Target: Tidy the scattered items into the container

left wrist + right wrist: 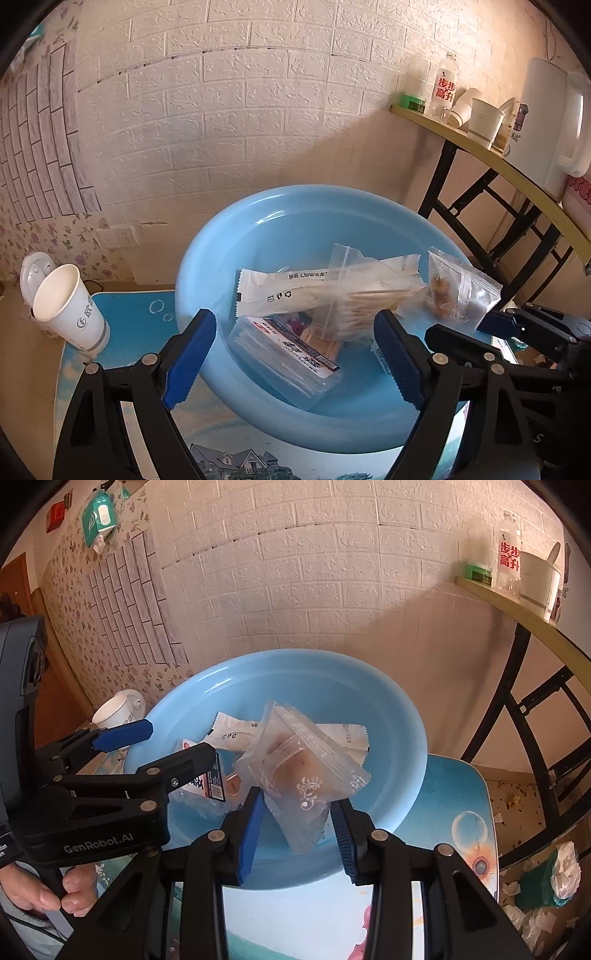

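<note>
White embossed brick-pattern wall panels back a small table (122, 306) covered with a blue printed scenic cloth, and a wide, shallow light-blue plastic basin (295, 218) takes up most of its top. Lying in the basin are a long white sealed wrapper (291, 295), a clear zip bag of pale wooden sticks (354, 306) and a flat clear plastic box with a red-and-white label (284, 350).

The right gripper (297, 821) holds the thing that matters now: a small clear zip pouch with brown contents and a white ornament print (299, 775). Its blue-padded fingers (251, 830) pinch the pouch by its lower end, so its long axis runs up and away from the fingertips, out over the near-right part of the basin. In the left wrist view the same pouch hangs over the basin's right rim. Judging by this, opening the fingers should drop it inside, perhaps onto the stick bag.

The left gripper (295, 354) hovers low over the basin's near edge, fingers spread wide and holding nothing, the labelled box just ahead between them. A white paper cup (70, 306) stands by the table's far-left corner.
</note>
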A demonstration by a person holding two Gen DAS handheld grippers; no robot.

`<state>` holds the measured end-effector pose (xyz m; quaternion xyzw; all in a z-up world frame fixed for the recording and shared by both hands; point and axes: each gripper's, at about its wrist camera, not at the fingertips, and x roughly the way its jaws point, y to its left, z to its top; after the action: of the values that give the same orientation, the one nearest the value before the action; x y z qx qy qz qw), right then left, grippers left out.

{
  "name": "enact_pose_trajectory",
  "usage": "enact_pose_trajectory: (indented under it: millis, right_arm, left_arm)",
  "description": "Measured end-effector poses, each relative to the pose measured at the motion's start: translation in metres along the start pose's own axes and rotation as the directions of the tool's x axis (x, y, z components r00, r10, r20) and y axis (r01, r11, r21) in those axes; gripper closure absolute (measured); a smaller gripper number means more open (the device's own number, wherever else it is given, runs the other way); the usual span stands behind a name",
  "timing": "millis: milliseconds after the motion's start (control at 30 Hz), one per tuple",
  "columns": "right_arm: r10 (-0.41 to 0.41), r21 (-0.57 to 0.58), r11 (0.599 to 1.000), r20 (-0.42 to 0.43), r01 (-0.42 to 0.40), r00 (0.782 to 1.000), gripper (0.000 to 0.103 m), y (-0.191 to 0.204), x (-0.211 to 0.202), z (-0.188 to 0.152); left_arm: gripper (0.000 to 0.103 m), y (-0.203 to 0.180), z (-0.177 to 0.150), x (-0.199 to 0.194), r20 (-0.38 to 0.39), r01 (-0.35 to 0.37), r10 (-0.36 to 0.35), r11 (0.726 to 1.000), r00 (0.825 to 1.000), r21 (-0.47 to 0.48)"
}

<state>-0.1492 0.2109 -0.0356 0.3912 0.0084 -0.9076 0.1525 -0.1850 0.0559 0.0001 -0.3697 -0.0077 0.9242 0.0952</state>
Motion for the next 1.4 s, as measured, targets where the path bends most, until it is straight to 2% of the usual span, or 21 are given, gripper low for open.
enact_pose_trajectory:
  millis: [367, 433, 467, 500, 567, 733, 1167, 1400]
  right_arm:
    - [-0.002, 0.014, 1.0, -0.034, 0.002, 0.999, 0.063, 0.0, 0.02, 0.015]
    - [0.001, 0.021, 1.0, -0.033, 0.0, 0.999, 0.051, 0.001, 0.018, 0.017]
    - [-0.003, 0.02, 1.0, -0.023, 0.004, 1.0, 0.035, 0.002, 0.015, 0.017]
    - [-0.019, 0.015, 1.0, -0.007, 0.019, 1.0, 0.03, 0.004, 0.012, 0.017]
    - [-0.036, -0.005, 0.999, 0.014, 0.036, 0.999, 0.03, 0.008, 0.006, 0.016]
    - [-0.085, -0.033, 0.996, 0.008, 0.085, 0.996, 0.03, 0.016, -0.002, 0.012]
    - [-0.088, 0.013, 0.996, 0.025, 0.088, 0.996, 0.03, 0.027, -0.037, 0.004]
    - [-0.125, 0.013, 0.992, 0.115, 0.125, 0.985, 0.03, 0.044, -0.075, -0.007]
  left_arm:
    - [0.014, 0.013, 0.003, -0.019, 0.043, -0.047, 0.046, 0.999, 0.998, 0.004]
    - [0.012, 0.015, 0.003, -0.022, 0.049, -0.051, 0.051, 0.999, 0.997, 0.001]
    - [0.009, 0.017, 0.003, -0.025, 0.054, -0.054, 0.054, 0.999, 0.997, -0.003]
    - [0.005, 0.018, 0.003, -0.027, 0.058, -0.06, 0.06, 0.998, 0.997, -0.004]
    - [0.002, 0.019, 0.004, -0.031, 0.064, -0.068, 0.068, 0.998, 0.996, 0.0]
    - [0.002, 0.021, 0.002, -0.046, 0.081, -0.084, 0.084, 0.996, 0.993, 0.0]
    - [0.001, 0.018, -0.008, -0.085, 0.101, -0.101, 0.103, 0.994, 0.99, -0.031]
    - [0.0, 0.016, -0.023, -0.114, 0.142, -0.115, 0.118, 0.993, 0.983, -0.033]
